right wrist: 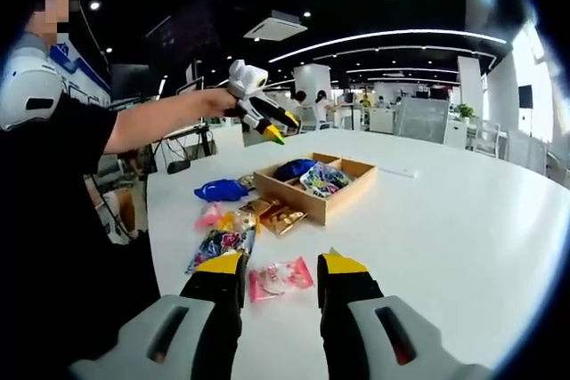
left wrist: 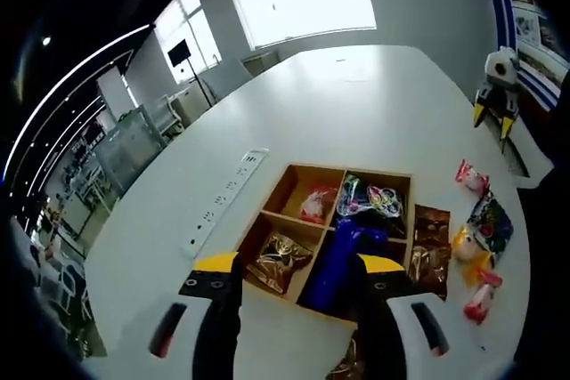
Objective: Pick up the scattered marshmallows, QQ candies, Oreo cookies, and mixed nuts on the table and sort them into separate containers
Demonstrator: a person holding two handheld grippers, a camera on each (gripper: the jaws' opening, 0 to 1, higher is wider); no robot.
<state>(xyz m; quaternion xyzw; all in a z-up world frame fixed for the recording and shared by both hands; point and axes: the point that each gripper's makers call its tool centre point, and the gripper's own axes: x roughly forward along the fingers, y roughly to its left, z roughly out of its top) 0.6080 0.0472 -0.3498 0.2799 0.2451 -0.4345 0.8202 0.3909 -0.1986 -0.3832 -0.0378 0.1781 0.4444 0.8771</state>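
A wooden four-compartment box (left wrist: 287,186) sits on the white table. It holds a pink packet (left wrist: 316,205), colourful packets (left wrist: 370,198), a brown-gold packet (left wrist: 280,260) and a blue packet (left wrist: 343,260). My left gripper (left wrist: 298,266) hovers open and empty above the box, and it also appears in the right gripper view, held in a hand (right wrist: 278,127). My right gripper (right wrist: 280,266) stands open low over the table, with a pink candy packet (right wrist: 280,278) lying just ahead between its tips, not gripped. The same right gripper shows at the table's far edge (left wrist: 497,86).
Loose packets lie beside the box: brown ones (left wrist: 430,238), a pink one (left wrist: 470,177), a dark colourful one (left wrist: 490,224), a blue one (right wrist: 221,190) and a colourful one (right wrist: 218,242). A socket strip (left wrist: 227,202) is set in the table. A person's arm (right wrist: 151,126) reaches over the box (right wrist: 331,204).
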